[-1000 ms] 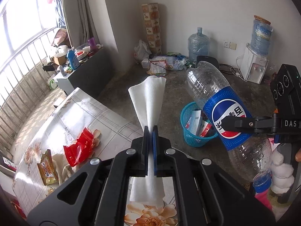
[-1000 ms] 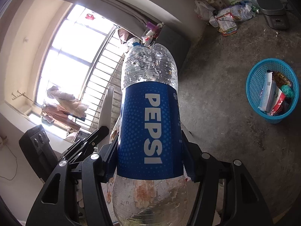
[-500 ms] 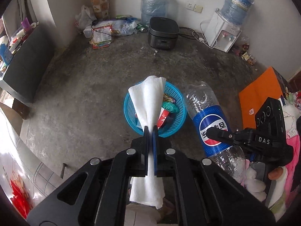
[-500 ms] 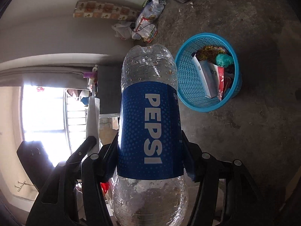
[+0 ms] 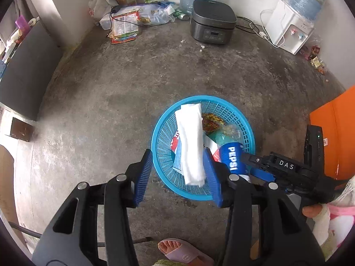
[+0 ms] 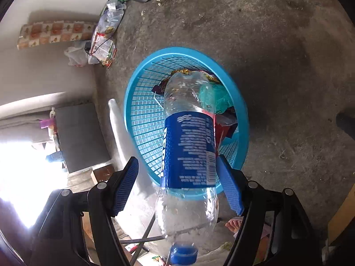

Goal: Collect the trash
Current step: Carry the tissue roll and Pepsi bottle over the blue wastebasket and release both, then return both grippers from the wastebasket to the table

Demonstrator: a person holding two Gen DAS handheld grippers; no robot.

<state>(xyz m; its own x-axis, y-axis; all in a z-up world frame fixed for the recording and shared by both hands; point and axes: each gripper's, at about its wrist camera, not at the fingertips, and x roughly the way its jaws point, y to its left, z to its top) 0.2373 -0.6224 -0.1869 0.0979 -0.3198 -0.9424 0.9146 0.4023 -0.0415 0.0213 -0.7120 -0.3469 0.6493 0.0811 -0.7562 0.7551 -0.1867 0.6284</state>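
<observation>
A blue mesh basket (image 5: 159, 141) with several pieces of trash stands on the concrete floor; it also shows in the right wrist view (image 6: 142, 119). My left gripper (image 5: 178, 173) is open above its near rim, and a white tissue (image 5: 190, 141) hangs loose between the jaws over the basket. My right gripper (image 6: 177, 184) is open, and the clear Pepsi bottle (image 6: 188, 146) with a blue label tilts between its jaws, base first over the basket. In the left wrist view the bottle (image 5: 231, 158) points into the basket at the right.
A grey rice cooker (image 5: 212, 22), a water dispenser (image 5: 290, 31) and snack bags (image 5: 124, 26) line the far wall. An orange box (image 5: 332, 137) stands at the right. A foot in a slipper (image 5: 177, 250) is near the bottom edge.
Both grippers have opened over the basket. The tissue and the Pepsi bottle are released and dropping toward it. Both views have moved closer to the basket.
</observation>
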